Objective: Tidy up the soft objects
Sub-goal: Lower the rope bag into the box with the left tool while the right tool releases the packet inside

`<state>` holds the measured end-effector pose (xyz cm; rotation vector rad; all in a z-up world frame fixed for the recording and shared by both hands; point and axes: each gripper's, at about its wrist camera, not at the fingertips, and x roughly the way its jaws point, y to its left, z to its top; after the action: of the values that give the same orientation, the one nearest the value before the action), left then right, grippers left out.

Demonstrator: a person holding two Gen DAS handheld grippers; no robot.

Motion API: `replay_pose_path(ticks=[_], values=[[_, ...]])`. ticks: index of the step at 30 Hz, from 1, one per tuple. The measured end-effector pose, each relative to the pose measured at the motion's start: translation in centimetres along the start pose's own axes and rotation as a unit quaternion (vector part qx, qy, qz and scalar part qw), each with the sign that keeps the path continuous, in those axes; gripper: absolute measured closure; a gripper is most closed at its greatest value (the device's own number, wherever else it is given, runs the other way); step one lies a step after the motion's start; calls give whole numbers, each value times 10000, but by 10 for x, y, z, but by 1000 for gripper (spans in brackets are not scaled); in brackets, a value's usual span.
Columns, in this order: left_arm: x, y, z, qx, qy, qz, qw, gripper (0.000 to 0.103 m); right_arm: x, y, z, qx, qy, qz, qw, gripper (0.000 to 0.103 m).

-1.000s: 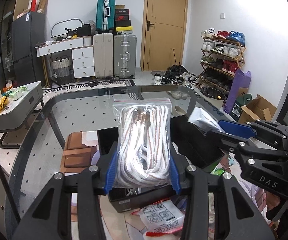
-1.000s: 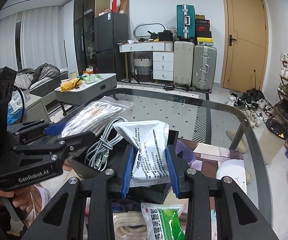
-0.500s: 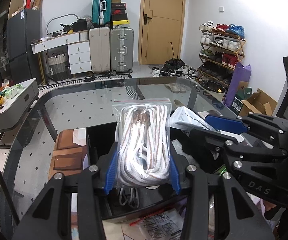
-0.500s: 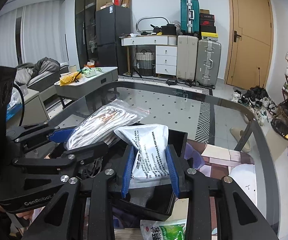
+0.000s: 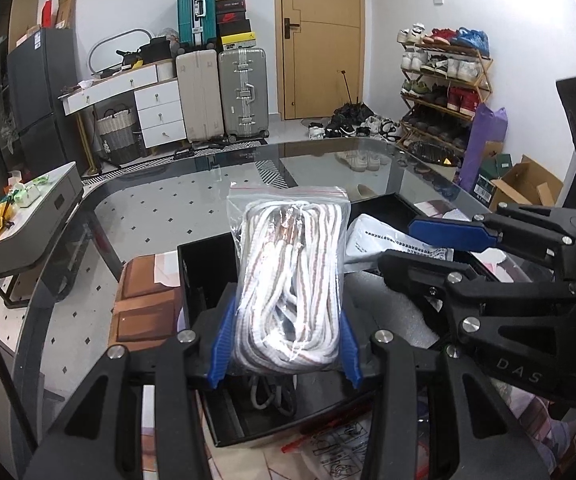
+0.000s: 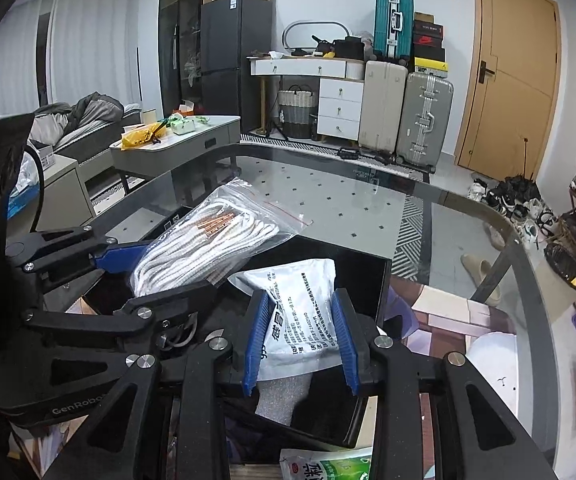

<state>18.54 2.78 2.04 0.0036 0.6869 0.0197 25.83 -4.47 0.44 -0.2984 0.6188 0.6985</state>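
Observation:
My left gripper (image 5: 285, 340) is shut on a clear zip bag of white cords (image 5: 292, 276), held upright over a black box (image 5: 191, 276) on the glass table. The same cord bag (image 6: 207, 248) shows at left in the right wrist view, with the left gripper (image 6: 127, 276) around it. My right gripper (image 6: 300, 344) is shut on a white printed packet (image 6: 300, 308) above the box's right part (image 6: 368, 280). From the left wrist view the right gripper (image 5: 428, 248) and the white packet (image 5: 384, 240) appear at right. Grey cables (image 5: 267, 392) and white foam (image 6: 283, 394) lie inside the box.
A green and white packet (image 6: 324, 466) and a printed plastic bag (image 5: 336, 448) lie in front of the box. A brown mat (image 5: 143, 304) sits left of it. The glass table (image 6: 368, 200) stretches ahead. Suitcases (image 5: 223, 92), a shoe rack (image 5: 444, 80) and a door stand beyond.
Both grippers have moved forward and a little down over the black box, each still holding its bag. The box now fills more of both views.

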Motion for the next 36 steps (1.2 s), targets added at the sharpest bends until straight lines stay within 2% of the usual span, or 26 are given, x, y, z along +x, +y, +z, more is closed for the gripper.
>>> replay_pose_path(ticks=[11,20,22,24,27,30,36], values=[[-4,4,-3,36,16,-72,10000,57,3,3,-4,117,262,279,9992,71],[-6,8,-2,101,48,-82,9999,57,-1,8,-9,213,296,481,9982,70],[-6,8,-2,71,38,-93,9999,57,-3,9,-9,166,283,417,9986,67],[-7,8,-2,48,24,-139,9999,57,-8,10,-9,77,178,277,9994,56],[-7,4,-2,102,-3,-251,9996,57,-25,8,-10,9,-7,134,9999,49],[-5,-2,0,165,-71,-336,9993,57,-39,5,-12,-20,-165,-29,9999,35],[-1,-18,7,341,-1,-481,9983,57,-62,-19,-19,246,-293,-302,9988,35]])
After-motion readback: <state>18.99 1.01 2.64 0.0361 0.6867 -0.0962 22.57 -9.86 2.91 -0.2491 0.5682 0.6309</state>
